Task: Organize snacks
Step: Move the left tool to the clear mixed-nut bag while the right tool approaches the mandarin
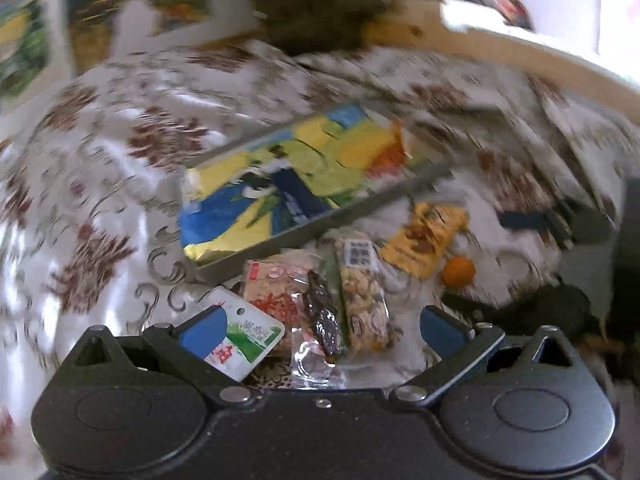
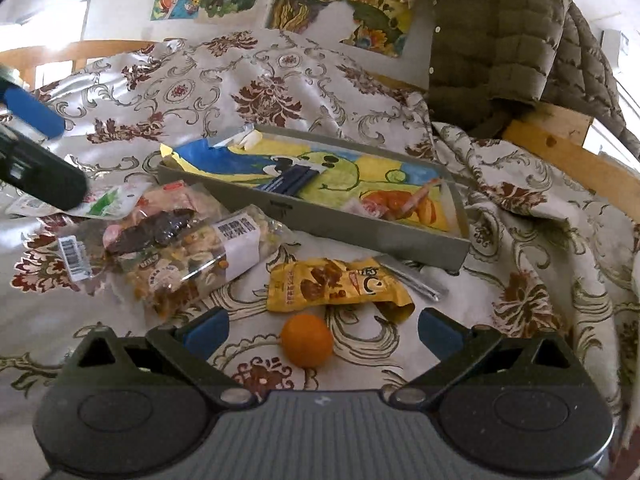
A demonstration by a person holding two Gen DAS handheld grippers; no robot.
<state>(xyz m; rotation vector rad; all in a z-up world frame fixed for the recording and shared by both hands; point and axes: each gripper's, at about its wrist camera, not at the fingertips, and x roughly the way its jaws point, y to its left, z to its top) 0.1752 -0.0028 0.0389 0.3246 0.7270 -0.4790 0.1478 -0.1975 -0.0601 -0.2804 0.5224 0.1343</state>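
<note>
My left gripper point(image 1: 322, 326) is open over a heap of snacks on the floral cloth: a white-and-green packet point(image 1: 248, 340) by its left finger, a pink packet point(image 1: 272, 292), a dark snack point(image 1: 320, 312) and a clear nut bag point(image 1: 364, 300). Behind them lies the grey tray point(image 1: 320, 226), lined with a colourful picture. My right gripper point(image 2: 323, 332) is open too, its fingers on either side of a small orange point(image 2: 307, 340). Just beyond that sits a yellow packet point(image 2: 336, 284), then the tray point(image 2: 360, 236) with a reddish packet point(image 2: 380, 206) inside.
A blue finger point(image 2: 34, 112) of the left gripper shows at the right wrist view's left edge, above the snack heap point(image 2: 192, 256). A green quilted jacket point(image 2: 500, 40) hangs at the back right over a wooden board point(image 2: 560, 152). Posters point(image 2: 340, 0) cover the wall.
</note>
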